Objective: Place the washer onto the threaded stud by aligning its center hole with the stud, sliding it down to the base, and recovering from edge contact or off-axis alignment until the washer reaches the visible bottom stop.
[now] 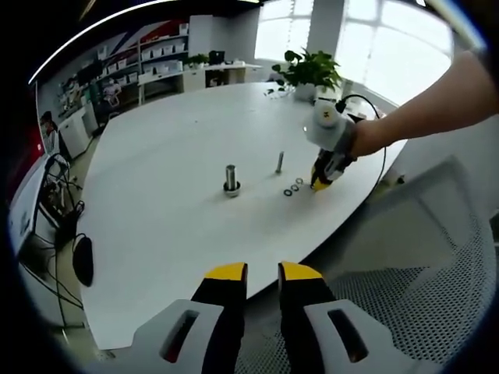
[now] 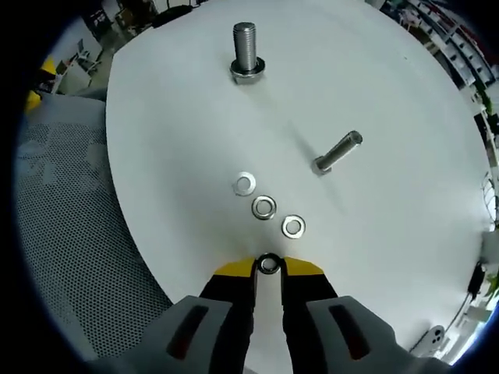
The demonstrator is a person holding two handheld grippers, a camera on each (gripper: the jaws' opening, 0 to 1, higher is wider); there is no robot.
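Presently: right hand-held gripper pinches a small silver steel washer edgewise at the white round desk rim, ready for lifting. Upright threaded steel stud stands well apart. Three spare washers lie between. Left hand-held gripper, jaws narrow and empty, waits off the desk.

Each gripper has grey bodies, black jaws and yellow tips.

Big white round table in a bright room. Tall windows at the back, full of daylight. Green plant in a pot near them. White shelves along the far wall. Gray mesh chair right beside the table edge.
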